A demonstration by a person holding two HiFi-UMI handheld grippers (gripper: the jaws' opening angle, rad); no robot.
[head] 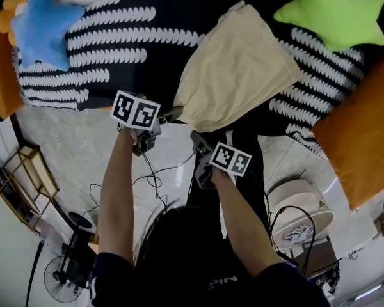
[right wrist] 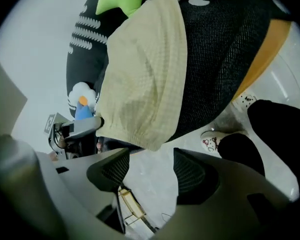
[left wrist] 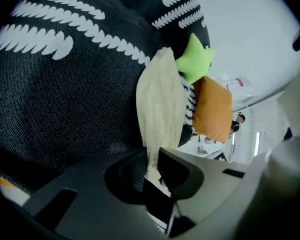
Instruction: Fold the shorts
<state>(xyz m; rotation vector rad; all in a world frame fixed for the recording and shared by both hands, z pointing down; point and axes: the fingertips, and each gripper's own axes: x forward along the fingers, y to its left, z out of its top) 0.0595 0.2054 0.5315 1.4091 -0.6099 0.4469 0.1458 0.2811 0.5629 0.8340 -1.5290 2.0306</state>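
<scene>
The cream shorts [head: 237, 62] lie on the black bedcover [head: 115, 43] with white leaf print, and their waistband end hangs over the near edge. My left gripper [head: 173, 114] is shut on the left corner of that end; in the left gripper view the cloth [left wrist: 160, 104] runs down between the jaws [left wrist: 152, 166]. My right gripper [head: 197, 138] stands open just below the other corner. In the right gripper view the hem [right wrist: 140, 74] hangs just beyond the jaws [right wrist: 151, 169], with nothing between the pads. That view also shows the left gripper [right wrist: 82, 126] holding the far corner.
On the bed lie a blue star pillow [head: 41, 24], a green star pillow [head: 336, 8] and an orange cushion [head: 361, 133]. Below the bed's edge is grey floor with cables, a fan [head: 64, 277], a wooden frame [head: 25, 178] and a round white stool [head: 301, 210].
</scene>
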